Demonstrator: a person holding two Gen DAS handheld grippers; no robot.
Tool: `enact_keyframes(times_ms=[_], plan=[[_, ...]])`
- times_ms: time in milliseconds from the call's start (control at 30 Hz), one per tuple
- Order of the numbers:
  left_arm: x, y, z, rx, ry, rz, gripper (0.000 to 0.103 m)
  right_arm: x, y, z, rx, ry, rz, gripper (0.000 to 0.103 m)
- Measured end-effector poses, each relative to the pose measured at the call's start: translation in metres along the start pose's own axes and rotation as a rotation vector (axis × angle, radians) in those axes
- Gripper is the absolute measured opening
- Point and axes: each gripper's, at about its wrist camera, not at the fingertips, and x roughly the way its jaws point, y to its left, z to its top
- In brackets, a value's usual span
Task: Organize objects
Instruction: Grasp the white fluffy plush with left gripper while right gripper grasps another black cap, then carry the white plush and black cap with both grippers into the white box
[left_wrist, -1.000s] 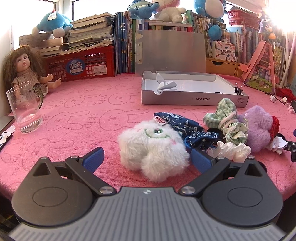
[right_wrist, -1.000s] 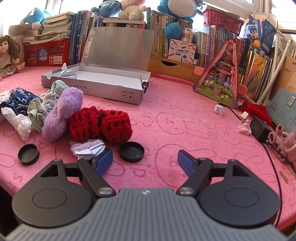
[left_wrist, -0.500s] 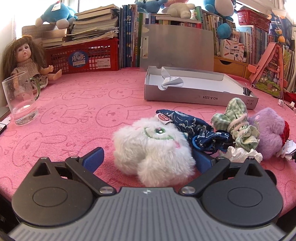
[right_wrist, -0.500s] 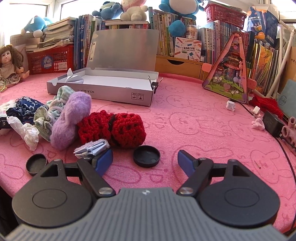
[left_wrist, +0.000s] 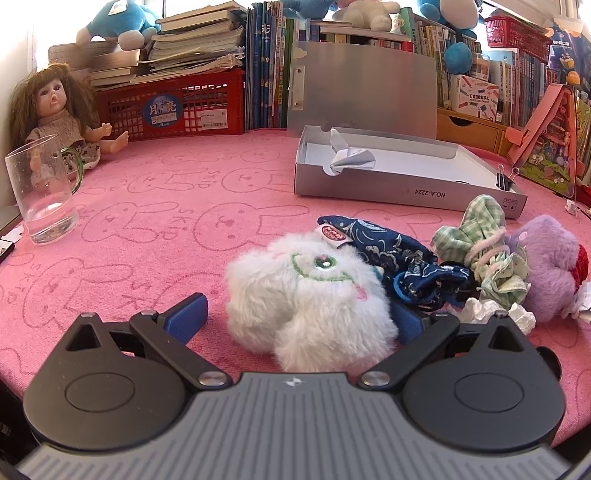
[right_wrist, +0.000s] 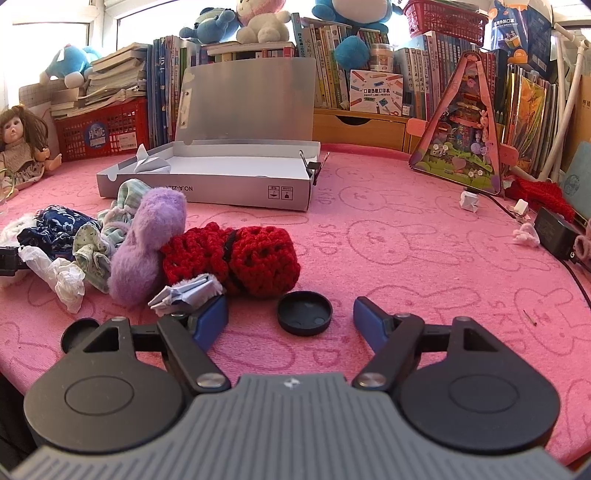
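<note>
The white fluffy plush (left_wrist: 310, 299) lies on the pink bunny-print cloth (left_wrist: 155, 236) between the jaws of the left gripper (left_wrist: 299, 317), which stand apart — its left pad is clear of the fur, while the right pad is half hidden behind the plush, so contact there cannot be told. Just right of the plush lie a navy patterned scrunchie (left_wrist: 399, 258), a green checked scrunchie (left_wrist: 480, 243) and a purple fuzzy scrunchie (left_wrist: 543, 266), bunched together. Beyond the plush sits the open grey cardboard box (left_wrist: 406, 192) with a binder clip (left_wrist: 504, 177) on its far-right corner. Far left of the plush stand a glass mug (left_wrist: 40, 192) and a doll (left_wrist: 55, 114).

The right gripper (right_wrist: 291, 317) is closing, nothing pressed by its pads — a black round lid (right_wrist: 304, 312) lies between them, untouched. Left of the lid are a folded grey paper (right_wrist: 188, 293) and a red crocheted piece (right_wrist: 236, 254).
</note>
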Motion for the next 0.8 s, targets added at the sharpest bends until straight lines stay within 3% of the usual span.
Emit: enact_keyframes(times_ms=[200, 400, 800], plan=[[0.0, 0.001, 0.0, 0.001, -0.004, -0.01, 0.098, 0.0, 0.002, 0.0, -0.001, -0.004, 0.01, 0.07], [-0.004, 0.001, 0.0, -0.01, -0.019, -0.025, 0.08, -0.001, 0.004, 0.001, -0.006, -0.008, 0.02, 0.064], [-0.011, 0.004, 0.004, -0.04, -0.028, -0.023, 0.077, -0.003, 0.008, 0.003, -0.013, -0.012, 0.022, 0.037]])
